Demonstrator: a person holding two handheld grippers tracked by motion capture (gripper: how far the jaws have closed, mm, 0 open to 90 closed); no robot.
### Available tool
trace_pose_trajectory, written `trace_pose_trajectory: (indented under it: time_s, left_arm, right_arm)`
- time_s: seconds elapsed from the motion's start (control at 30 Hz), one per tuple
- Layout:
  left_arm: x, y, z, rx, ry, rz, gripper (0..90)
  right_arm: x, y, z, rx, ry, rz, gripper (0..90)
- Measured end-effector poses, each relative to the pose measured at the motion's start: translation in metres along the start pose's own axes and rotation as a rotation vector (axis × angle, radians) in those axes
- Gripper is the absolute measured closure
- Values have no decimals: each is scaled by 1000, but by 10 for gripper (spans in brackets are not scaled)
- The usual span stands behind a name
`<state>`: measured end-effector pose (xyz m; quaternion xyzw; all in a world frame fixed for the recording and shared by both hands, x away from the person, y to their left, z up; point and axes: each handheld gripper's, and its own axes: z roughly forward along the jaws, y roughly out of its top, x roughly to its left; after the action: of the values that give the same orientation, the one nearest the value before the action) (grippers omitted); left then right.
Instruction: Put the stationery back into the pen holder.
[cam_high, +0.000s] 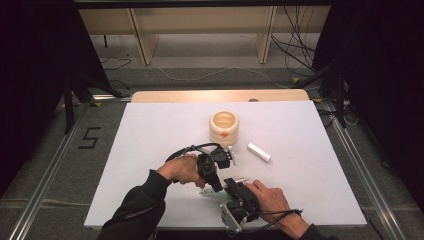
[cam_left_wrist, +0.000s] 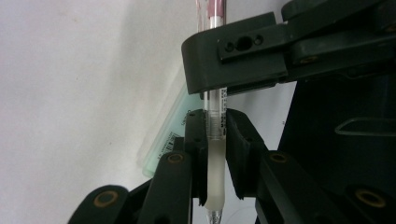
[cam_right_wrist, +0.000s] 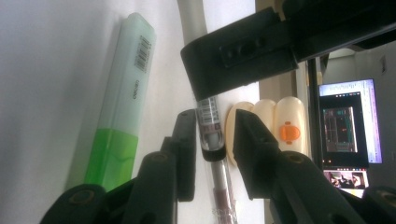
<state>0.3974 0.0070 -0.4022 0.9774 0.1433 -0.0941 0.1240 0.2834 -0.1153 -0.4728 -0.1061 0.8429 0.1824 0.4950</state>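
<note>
A clear pen (cam_left_wrist: 215, 140) with pink ink lies level between my two grippers near the table's front edge. My left gripper (cam_left_wrist: 215, 116) is shut on its frosted grip section; in the high view this gripper (cam_high: 218, 188) points down from the left hand. My right gripper (cam_right_wrist: 212, 116) straddles the pen's labelled barrel (cam_right_wrist: 208, 122). Its left jaw lies against the barrel and a narrow gap shows at its right jaw. In the high view the right gripper (cam_high: 231, 184) meets the left one from the lower right. A green highlighter (cam_right_wrist: 122, 107) lies flat on the table beside the pen.
A cream ring-shaped holder (cam_high: 224, 127) with an orange mark stands mid-table. A white cap-like stick (cam_high: 259, 152) lies to its right. The white table sheet (cam_high: 150, 130) spreads wide to the left and back. Shelving and cables sit beyond the far edge.
</note>
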Motion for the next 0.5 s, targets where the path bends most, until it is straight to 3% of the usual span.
trace_pose_trajectory:
  time_s: [0.5]
  left_arm:
    - [1, 0, 0, -1, -22, -30, 787]
  right_arm:
    - [3, 0, 0, 10, 12, -65, 792]
